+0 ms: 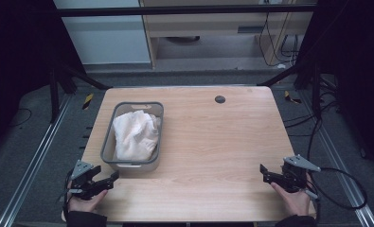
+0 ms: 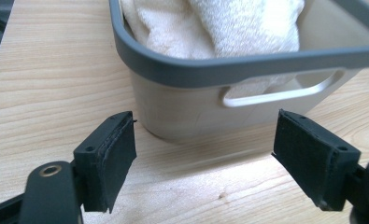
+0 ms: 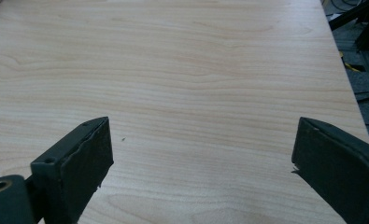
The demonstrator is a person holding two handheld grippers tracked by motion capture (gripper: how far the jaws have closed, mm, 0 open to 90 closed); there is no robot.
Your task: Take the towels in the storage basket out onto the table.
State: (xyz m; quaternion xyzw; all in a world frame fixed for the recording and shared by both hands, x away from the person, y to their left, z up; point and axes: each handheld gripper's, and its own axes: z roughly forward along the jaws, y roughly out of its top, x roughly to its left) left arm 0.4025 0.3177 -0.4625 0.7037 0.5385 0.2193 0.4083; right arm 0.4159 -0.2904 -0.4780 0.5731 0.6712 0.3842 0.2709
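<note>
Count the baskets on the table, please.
1: a grey basket on the table's left side, holding a white towel, just ahead of the left gripper.

High view overlooks table (image 1: 213, 142); gripper views skim it closely.

Desk (image 1: 213, 142): light wood-grain top, rounded corners, one dark round grommet (image 1: 219, 99) near the far edge.
Basket (image 1: 108, 149): grey, rectangular, slotted handles, standing on the desk's left half.
Cloth (image 1: 135, 133): white, crumpled, inside the basket.
Floor (image 1: 28, 137): grey, carrying metal rails and black cables (image 1: 338, 182).
</note>
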